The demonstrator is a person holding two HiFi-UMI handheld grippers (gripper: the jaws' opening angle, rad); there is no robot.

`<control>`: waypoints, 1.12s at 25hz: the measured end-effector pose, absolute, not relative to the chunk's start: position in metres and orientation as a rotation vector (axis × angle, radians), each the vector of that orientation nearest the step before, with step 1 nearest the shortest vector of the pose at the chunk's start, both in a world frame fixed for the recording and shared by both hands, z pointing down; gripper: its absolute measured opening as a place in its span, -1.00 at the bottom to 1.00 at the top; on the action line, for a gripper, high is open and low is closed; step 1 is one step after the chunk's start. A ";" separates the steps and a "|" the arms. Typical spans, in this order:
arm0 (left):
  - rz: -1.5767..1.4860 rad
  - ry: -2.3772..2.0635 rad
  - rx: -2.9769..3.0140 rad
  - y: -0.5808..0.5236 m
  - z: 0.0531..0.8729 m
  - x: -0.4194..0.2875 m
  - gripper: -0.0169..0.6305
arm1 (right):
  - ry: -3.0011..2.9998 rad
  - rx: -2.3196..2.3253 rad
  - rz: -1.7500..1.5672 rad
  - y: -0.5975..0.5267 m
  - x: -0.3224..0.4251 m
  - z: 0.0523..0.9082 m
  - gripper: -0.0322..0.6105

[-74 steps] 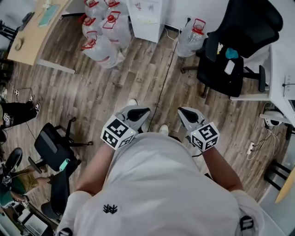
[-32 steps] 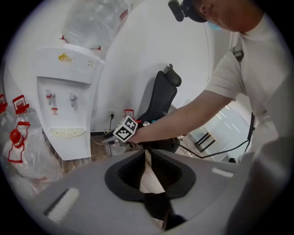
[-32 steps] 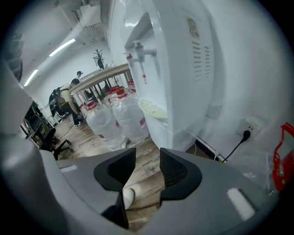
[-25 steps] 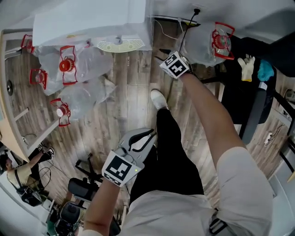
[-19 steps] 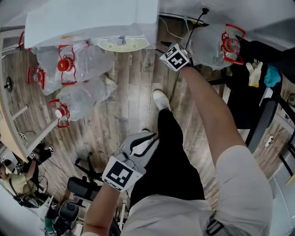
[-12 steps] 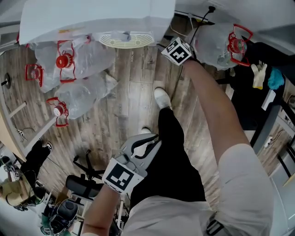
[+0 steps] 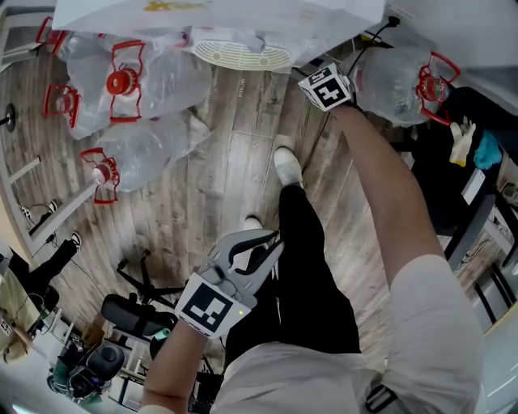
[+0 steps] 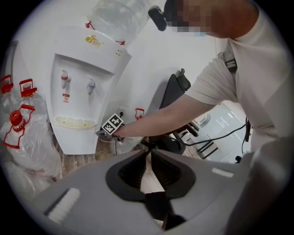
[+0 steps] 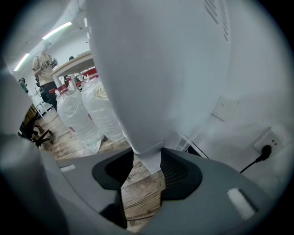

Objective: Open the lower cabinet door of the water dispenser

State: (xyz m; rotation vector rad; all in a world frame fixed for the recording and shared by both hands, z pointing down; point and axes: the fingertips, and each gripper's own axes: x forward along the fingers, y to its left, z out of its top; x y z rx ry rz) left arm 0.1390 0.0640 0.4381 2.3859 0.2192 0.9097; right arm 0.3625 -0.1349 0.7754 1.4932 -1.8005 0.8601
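The cropped water dispenser [image 7: 243, 12] is hiding the right gripper [image 9: 148, 161] overhead; its jaws, just opening, are loosely straddling the dispenser's bottom corner. The left gripper [image 8: 149, 153] is hanging clenched, empty.

Head camera overhead; water dispenser [image 7: 218, 12] shared

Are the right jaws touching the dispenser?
Cannot tell. Right gripper view: the dispenser corner sits between the right gripper jaws, which have just been opening; contact unclear.
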 end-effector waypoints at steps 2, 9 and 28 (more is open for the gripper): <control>0.902 0.207 2.385 0.065 0.438 0.133 -0.76 | -1.807 1.479 0.849 -0.132 0.359 0.777 -0.36; 0.854 0.158 2.394 0.064 0.432 0.122 -0.76 | -1.793 1.433 0.882 -0.115 0.336 0.780 -0.36; 0.740 -0.015 2.419 0.067 0.409 0.049 -0.76 | -1.819 1.224 0.876 -0.076 0.220 0.778 -0.39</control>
